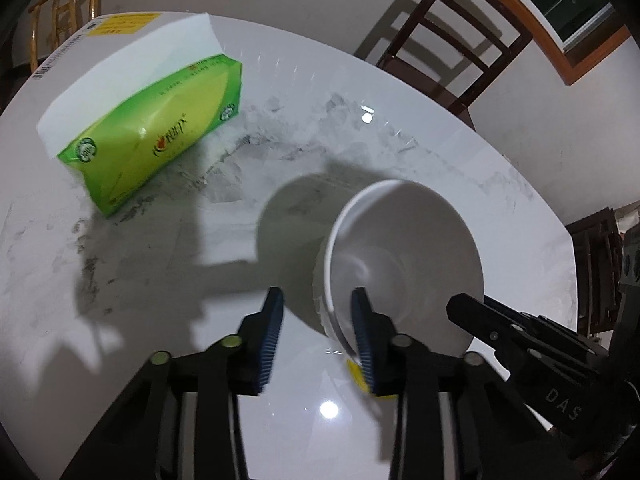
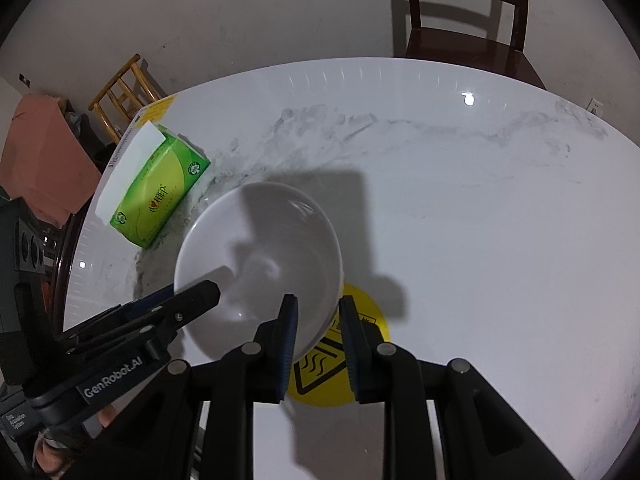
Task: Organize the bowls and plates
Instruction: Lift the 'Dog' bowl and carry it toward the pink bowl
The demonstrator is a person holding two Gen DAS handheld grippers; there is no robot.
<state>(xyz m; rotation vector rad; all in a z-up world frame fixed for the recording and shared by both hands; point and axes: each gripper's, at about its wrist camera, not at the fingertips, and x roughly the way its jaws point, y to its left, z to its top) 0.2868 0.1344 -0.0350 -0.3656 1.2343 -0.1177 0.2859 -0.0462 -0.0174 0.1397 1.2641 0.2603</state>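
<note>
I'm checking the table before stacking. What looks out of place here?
The green tissue pack lies askew beside the white bowl, and a yellow warning sticker on the table peeks out from beneath the bowl.

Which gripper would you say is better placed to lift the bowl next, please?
Probably the right gripper: its jaws straddle the near rim of the bowl, one finger inside, one outside. The left gripper also straddles the rim, though its jaws stand wider apart. Neither looks closed on it yet.
</note>
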